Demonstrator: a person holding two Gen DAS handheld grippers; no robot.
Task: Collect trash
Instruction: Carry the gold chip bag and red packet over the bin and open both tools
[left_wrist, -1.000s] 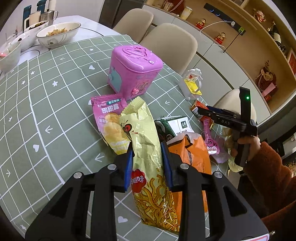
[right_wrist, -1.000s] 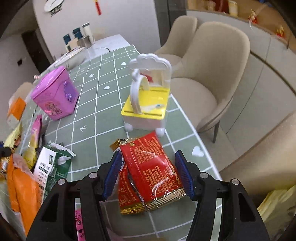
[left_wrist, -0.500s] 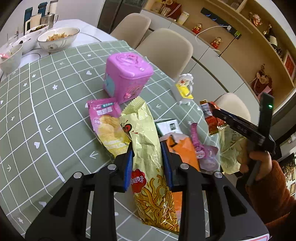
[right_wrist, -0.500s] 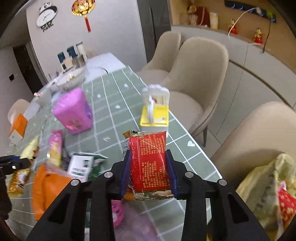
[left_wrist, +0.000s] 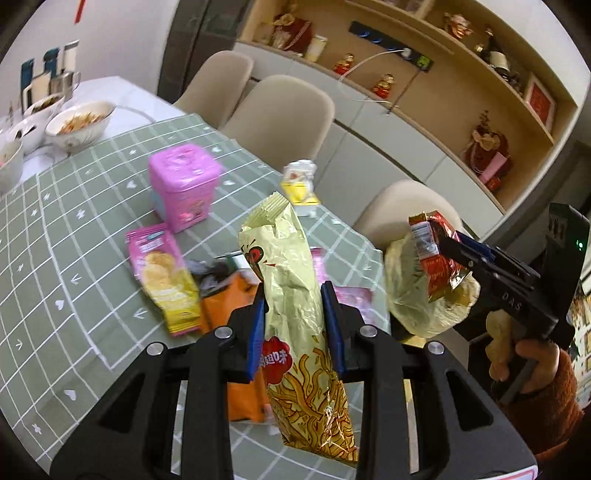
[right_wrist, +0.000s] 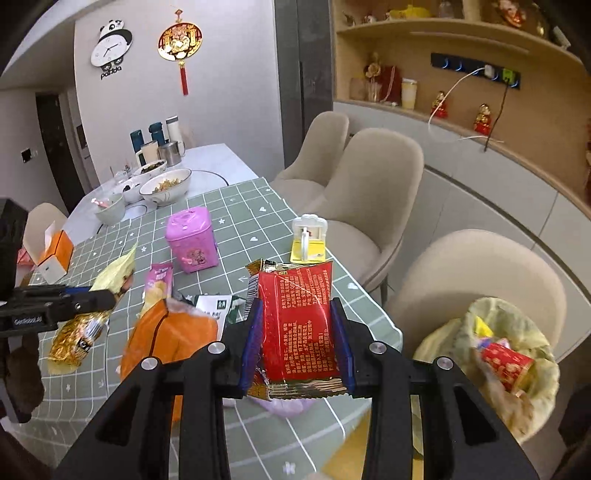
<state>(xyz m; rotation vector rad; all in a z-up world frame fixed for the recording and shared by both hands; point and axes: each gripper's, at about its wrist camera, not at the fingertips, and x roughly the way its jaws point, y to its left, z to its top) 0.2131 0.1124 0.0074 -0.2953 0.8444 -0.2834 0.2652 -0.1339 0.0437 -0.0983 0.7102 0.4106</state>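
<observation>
My left gripper (left_wrist: 295, 325) is shut on a long gold snack bag (left_wrist: 291, 280), held above the green checked table (left_wrist: 74, 236). My right gripper (right_wrist: 297, 339) is shut on a red foil packet (right_wrist: 299, 317), lifted clear of the table. In the left wrist view that red packet (left_wrist: 436, 258) hangs in front of a bin lined with a pale yellow bag (left_wrist: 410, 302). The bin (right_wrist: 517, 350) stands low at the right and holds wrappers. A pink chip bag (left_wrist: 162, 273), an orange bag (right_wrist: 166, 339) and a green-white carton (right_wrist: 218, 306) lie on the table.
A pink tin box (right_wrist: 192, 240) and a yellow-white toy (right_wrist: 308, 240) stand mid-table. Bowls (right_wrist: 166, 186) and cups sit at the far end, an orange tissue box (right_wrist: 53, 254) at the left. Beige chairs (right_wrist: 369, 192) line the right side.
The right gripper closed on the red packet and lifted it off the table toward the bin. The left gripper rose with the gold bag still in its grip.
</observation>
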